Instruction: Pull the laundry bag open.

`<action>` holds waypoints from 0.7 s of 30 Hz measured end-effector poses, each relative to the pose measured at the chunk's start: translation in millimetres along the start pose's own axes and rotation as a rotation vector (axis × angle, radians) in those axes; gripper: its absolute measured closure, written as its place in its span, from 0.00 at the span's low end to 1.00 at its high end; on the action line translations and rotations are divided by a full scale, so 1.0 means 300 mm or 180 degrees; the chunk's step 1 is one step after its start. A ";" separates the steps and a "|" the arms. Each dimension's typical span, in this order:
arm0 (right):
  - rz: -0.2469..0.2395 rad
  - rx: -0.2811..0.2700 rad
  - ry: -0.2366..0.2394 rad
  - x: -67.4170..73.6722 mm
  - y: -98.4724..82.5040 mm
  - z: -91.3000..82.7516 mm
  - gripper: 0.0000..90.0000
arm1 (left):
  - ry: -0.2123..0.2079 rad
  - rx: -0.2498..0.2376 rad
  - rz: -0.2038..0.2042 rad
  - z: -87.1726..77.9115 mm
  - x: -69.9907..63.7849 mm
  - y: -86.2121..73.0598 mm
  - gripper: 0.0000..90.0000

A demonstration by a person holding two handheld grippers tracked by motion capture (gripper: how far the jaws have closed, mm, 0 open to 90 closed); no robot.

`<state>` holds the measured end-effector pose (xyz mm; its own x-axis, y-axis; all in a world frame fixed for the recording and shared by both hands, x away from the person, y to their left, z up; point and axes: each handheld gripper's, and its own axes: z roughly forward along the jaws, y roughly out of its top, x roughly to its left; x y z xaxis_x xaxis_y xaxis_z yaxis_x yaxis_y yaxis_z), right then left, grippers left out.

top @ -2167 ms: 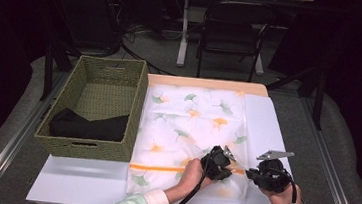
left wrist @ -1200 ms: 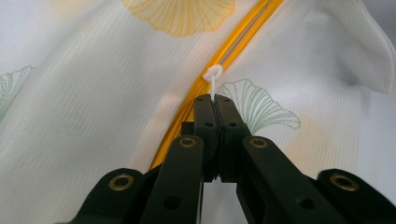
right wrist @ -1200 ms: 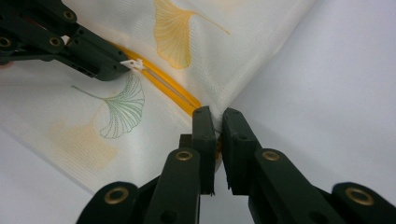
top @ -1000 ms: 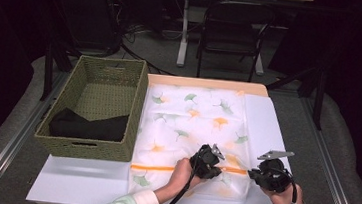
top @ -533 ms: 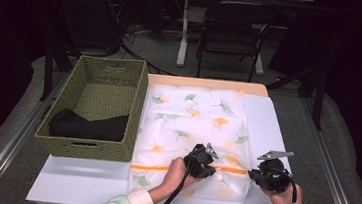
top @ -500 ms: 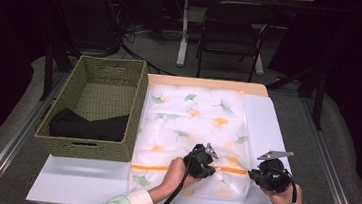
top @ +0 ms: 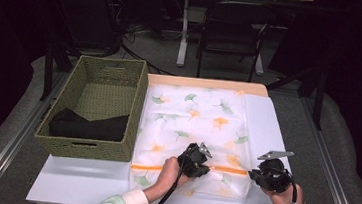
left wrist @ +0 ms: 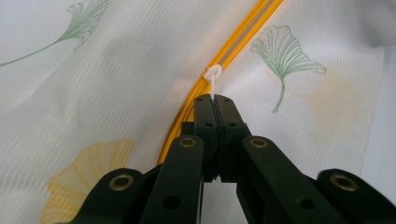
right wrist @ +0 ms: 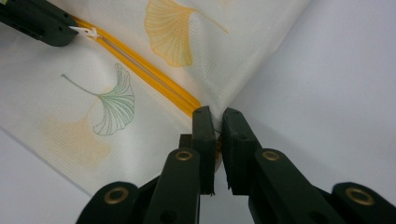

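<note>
I see a white tabletop (top: 86,178) in a dark room. The white ginkgo-print mesh zipper bag (top: 197,118) lies centre frame, long axis top-to-bottom. My left hand-held gripper (left wrist: 215,105) pinches its white zipper pull (left wrist: 213,77); my right hand-held gripper (right wrist: 215,122) clamps the bag's corner.

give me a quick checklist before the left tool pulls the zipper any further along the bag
1. Left tool shut on the white zipper pull: ok, jaws closed on its tab.
2. Right tool anchoring the mesh bag at its zipper-end edge: ok, jaws pinch the fabric there in the right gripper view.
3. Orange zipper lying straight between the two tools: ok, no bunching seen.
4. Bag flat on the white board: ok, only soft wrinkles.
5. Path toward the wicker basket side free: ok, bare fabric ahead of the pull in the high view.
6. Whether the teeth behind the pull have parted: cannot tell.
</note>
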<state>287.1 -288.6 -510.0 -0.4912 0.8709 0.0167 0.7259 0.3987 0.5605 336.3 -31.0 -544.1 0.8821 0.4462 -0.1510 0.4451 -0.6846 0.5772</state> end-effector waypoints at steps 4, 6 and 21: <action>-0.0006 0.0013 -0.0009 0.000 0.000 0.000 0.94 | 0.0005 -0.0004 -0.0033 -0.016 0.007 -0.012 0.99; -0.0004 0.0017 -0.0007 0.000 0.000 0.000 0.94 | 0.0008 -0.0006 -0.0034 -0.022 0.009 -0.019 0.99; -0.0002 0.0028 -0.0020 0.001 -0.001 0.002 0.94 | 0.0077 0.0008 -0.0110 -0.066 0.029 -0.067 0.99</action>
<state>287.0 -288.4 -510.7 -0.4887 0.8724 0.0113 0.7298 0.4016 0.5533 332.0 -1.9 -541.3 0.8622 0.4834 -0.1513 0.4757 -0.6700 0.5699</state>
